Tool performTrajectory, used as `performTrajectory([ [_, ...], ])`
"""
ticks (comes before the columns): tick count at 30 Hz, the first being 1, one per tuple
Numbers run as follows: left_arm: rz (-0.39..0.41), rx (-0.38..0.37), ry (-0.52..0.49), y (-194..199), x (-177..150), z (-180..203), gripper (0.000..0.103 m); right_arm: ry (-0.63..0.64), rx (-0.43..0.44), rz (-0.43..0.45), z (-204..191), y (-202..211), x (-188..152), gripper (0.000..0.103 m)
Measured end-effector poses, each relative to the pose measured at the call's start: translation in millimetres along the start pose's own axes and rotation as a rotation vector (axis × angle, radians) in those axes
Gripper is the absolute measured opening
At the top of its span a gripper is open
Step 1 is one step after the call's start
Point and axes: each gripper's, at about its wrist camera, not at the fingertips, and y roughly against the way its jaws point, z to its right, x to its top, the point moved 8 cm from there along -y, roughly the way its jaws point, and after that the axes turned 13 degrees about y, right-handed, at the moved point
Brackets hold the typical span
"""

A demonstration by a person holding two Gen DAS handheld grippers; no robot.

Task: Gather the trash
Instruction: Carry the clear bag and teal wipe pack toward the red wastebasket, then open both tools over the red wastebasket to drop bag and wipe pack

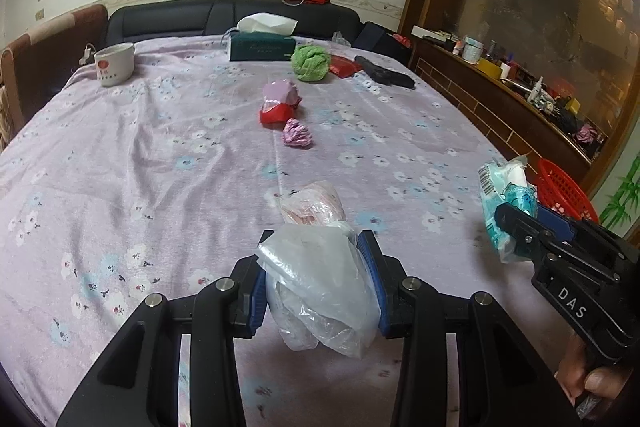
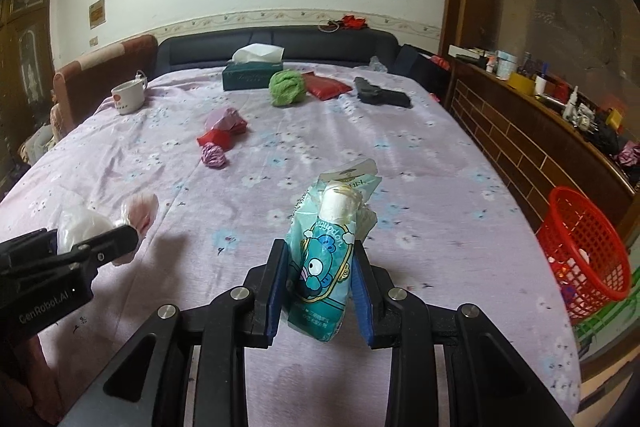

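Left gripper (image 1: 318,275): blue pads closed on a crumpled clear plastic bag (image 1: 320,291) with pinkish contents, held just above the lilac floral bedsheet (image 1: 140,155); a second pale pink bundle of plastic (image 1: 314,205) lies on the sheet just past the fingertips. Right gripper (image 2: 319,283): jaws clamped on a teal cartoon-printed tissue packet (image 2: 324,259), upright, with a white paper roll (image 2: 338,203) sticking out of its torn top; the packet is off the sheet, near the bed's right edge. In the left wrist view the same packet appears at the right with the other tool, and a hand (image 1: 588,379) shows on that tool's grip. Still on the sheet, mid-bed: a crumpled red-and-pink plastic wrapper (image 1: 280,103) and, just in front of it, a small purple-pink foil ball (image 1: 297,134), apart from each other. Farther back: white ceramic mug with red mark (image 1: 115,63) at left, dark green tissue box (image 1: 262,45), green scrunched cloth ball (image 1: 311,63), flat red pouch (image 2: 326,85), black handgun-shaped object (image 2: 382,95). Red plastic mesh basket (image 2: 584,251) stands on the floor beside the bed's right edge; some small items inside, not identifiable.
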Motion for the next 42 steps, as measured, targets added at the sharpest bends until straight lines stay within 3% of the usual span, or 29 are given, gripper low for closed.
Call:
performTrajectory([
  [11,0.035,-0.020,-0.040,32.6,-2.5,28.9,0.040,-0.029,-0.024,0.060,17.0,34.3,1.1,0.033],
  [21,0.008,-0.034,-0.066,23.7,-4.1,51.2,0.040,-0.080,-0.025,0.061,36.0,34.3,-4.1,0.033],
  [29,-0.013,-0.055,-0.142,12.5,-10.3,91.2,0.040,-0.146,-0.044,0.055,71.1,34.4,-19.4,0.033],
  [34,-0.039,-0.089,-0.217,-2.3,-9.5,137.7,0.040,-0.206,-0.115,0.049,119.7,36.8,-33.1,0.033],
  [42,-0.141,-0.288,-0.339,-30.9,-20.4,268.5,0.040,-0.383,-0.203,0.032,245.6,55.3,-63.7,0.034],
])
